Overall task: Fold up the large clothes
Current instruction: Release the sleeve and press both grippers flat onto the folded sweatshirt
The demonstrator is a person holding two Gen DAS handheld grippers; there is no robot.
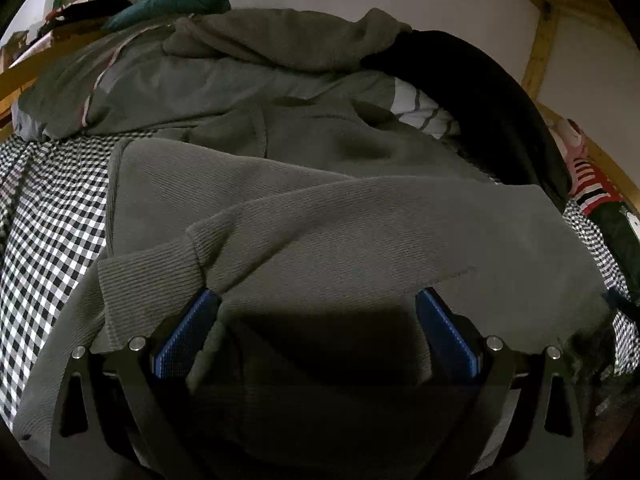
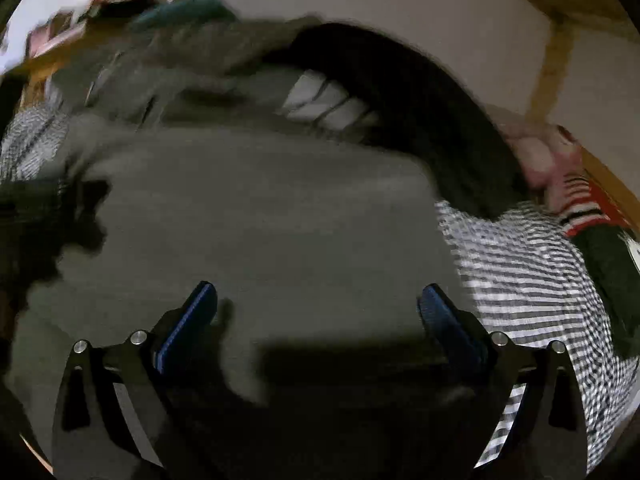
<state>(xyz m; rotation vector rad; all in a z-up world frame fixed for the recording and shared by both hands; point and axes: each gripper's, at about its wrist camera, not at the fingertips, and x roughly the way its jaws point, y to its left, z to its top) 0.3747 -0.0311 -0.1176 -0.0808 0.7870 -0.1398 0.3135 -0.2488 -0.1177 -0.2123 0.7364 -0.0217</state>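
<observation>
A large olive-grey knit sweater (image 1: 320,216) lies spread on the black-and-white checked bedsheet (image 1: 52,208). One sleeve (image 1: 280,236) is folded across its body, the ribbed cuff (image 1: 152,268) near my left pad. My left gripper (image 1: 316,300) is open, low over the sweater's near edge, pads astride the cloth. The right wrist view is motion-blurred. There the same sweater (image 2: 260,208) fills the middle, and my right gripper (image 2: 316,300) is open above its right part with nothing between the fingers.
Behind the sweater lie a heap of grey-green clothes (image 1: 248,60), a black garment (image 1: 480,92) and a white striped piece (image 1: 420,112). A red-striped and green item (image 1: 600,196) lies at the right. A wooden bed frame (image 1: 540,48) and white wall close the back.
</observation>
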